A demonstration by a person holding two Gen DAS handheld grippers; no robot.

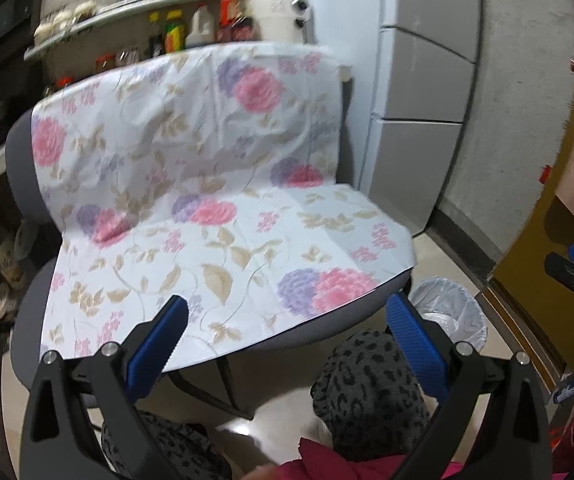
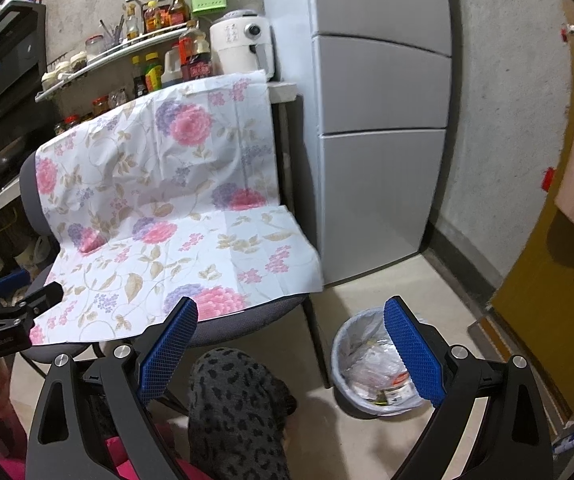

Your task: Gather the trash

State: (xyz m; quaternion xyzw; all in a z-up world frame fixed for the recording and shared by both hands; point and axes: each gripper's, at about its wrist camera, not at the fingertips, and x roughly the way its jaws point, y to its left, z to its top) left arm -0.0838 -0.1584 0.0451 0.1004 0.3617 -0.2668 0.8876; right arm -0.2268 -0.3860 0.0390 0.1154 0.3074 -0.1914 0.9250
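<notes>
A round trash bin point(image 2: 371, 364) lined with a white bag stands on the floor right of the chair, with wrappers and plastic inside; it also shows in the left wrist view point(image 1: 453, 312), partly hidden by a finger. My left gripper point(image 1: 287, 324) is open and empty, over the front edge of the chair point(image 1: 223, 208). My right gripper point(image 2: 291, 324) is open and empty, between the chair's front corner and the bin. A floral cloth point(image 2: 167, 200) covers the chair's seat and back. No loose trash shows on the cloth.
A grey fridge point(image 2: 379, 120) stands behind the bin. A shelf of bottles and jars point(image 2: 127, 48) and a white appliance point(image 2: 243, 44) are behind the chair. A yellow door point(image 2: 559, 312) is at right. The person's leopard-print knee point(image 2: 239, 408) is below the grippers.
</notes>
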